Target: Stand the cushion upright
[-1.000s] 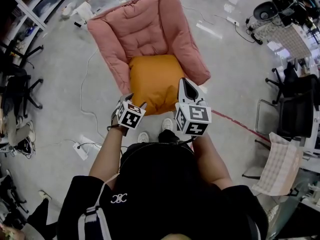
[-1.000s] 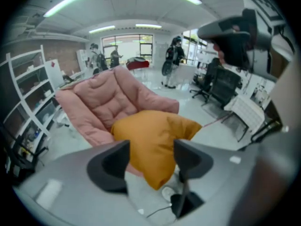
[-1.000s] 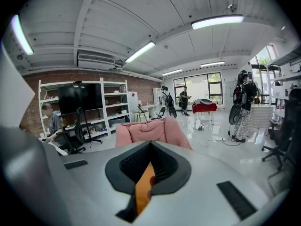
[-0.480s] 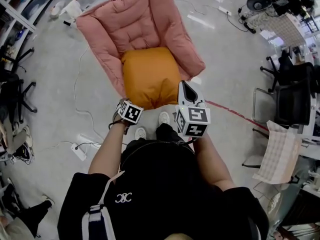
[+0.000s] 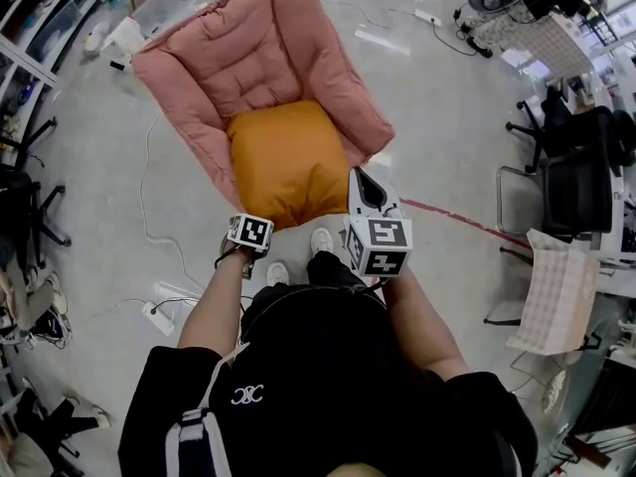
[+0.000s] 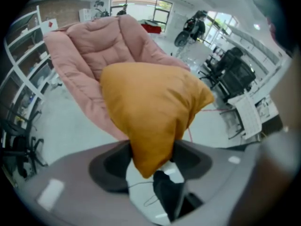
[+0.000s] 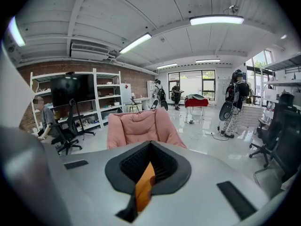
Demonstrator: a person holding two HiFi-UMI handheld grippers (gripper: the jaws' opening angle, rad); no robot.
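An orange cushion lies flat on the seat of a pink padded floor chair. My left gripper points steeply down at the cushion's near left corner. In the left gripper view that corner fills the gap between the jaws of the left gripper, which are closing and touch it on both sides. My right gripper hovers by the cushion's near right edge, close to the chair's right arm. Its jaws stand together, and only a sliver of orange cushion shows through the slit of the right gripper.
Black office chairs stand at the right, next to a checked cloth. Shelving lines the left side. A power strip with a cable lies on the floor at the left. The person's shoes are just in front of the chair.
My left gripper has dropped from above the cushion's front edge down onto its near left corner. The right gripper has stayed nearly where it was.
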